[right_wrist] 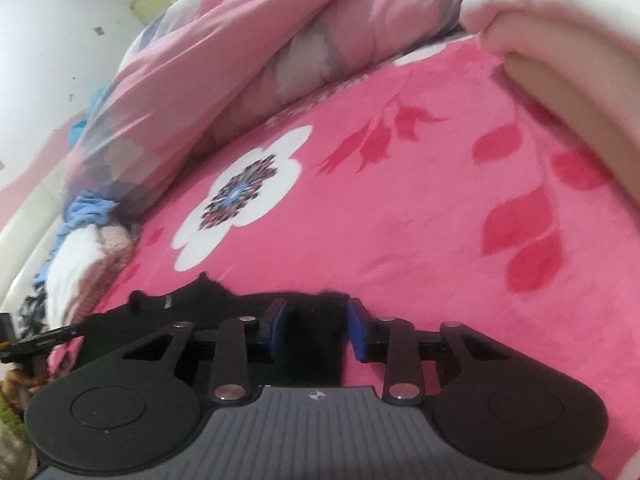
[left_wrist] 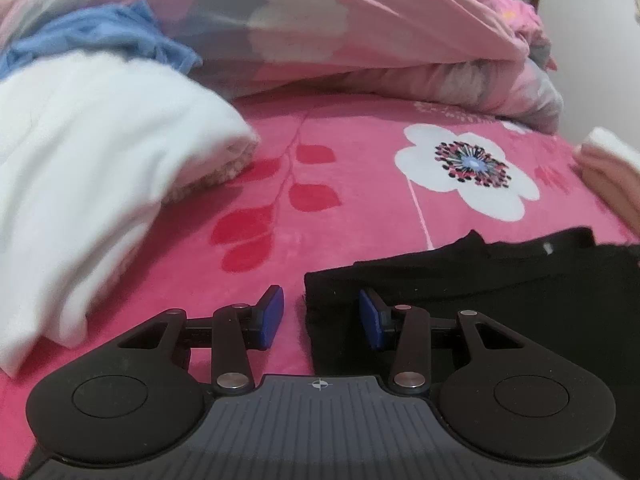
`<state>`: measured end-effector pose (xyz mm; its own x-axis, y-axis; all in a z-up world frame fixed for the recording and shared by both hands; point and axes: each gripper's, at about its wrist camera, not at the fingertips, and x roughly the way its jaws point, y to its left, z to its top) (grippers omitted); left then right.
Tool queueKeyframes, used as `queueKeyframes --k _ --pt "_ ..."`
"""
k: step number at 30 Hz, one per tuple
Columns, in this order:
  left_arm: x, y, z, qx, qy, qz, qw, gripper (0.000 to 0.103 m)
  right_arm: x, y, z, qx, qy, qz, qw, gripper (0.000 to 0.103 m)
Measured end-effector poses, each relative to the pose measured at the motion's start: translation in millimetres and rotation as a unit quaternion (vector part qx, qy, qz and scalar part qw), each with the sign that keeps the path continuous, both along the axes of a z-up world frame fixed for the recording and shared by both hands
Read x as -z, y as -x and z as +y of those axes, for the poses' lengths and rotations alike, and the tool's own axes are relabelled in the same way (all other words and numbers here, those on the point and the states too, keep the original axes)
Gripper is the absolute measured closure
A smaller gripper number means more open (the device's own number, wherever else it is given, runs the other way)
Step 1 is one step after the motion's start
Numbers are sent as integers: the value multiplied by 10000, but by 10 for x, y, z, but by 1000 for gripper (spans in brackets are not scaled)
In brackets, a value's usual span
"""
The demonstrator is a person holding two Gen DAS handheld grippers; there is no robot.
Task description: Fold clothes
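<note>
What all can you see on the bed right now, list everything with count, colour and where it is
black garment: one, black, flat on the blanket at the near edge, under both claws
white clothes: one pile, white, on the left of the blanket
blue garment: one, blue, crumpled behind the white pile
blanket: one, bright pink with white flowers and red leaves, covering the bed
quilt: one, pale pink and grey floral, bunched along the far side
pale folded item: one, cream white, far right
left claw: open, at the garment's left corner
right claw: open, black fabric between its pads
</note>
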<state>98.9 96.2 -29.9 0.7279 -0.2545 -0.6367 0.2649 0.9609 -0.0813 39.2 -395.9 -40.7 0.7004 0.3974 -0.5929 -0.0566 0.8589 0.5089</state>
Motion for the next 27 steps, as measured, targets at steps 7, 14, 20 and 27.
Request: queueKeyframes --k 7,14,20,27 --pt "54 -18 -106 189 -293 -226 9991 61 -120 100 54 74 175 -387 9991 92" --pt "68 -33 -83 246 -120 -226 9994 61 -130 116 57 178 141 -461 9987 92" --pt "73 11 -94 380 -111 -260 9989 71 -71 89 -13 362 -28 -335 9988 84" --pt "48 72 -187 394 -281 -437 9979 94 -12 26 67 302 173 -316 9989 71"
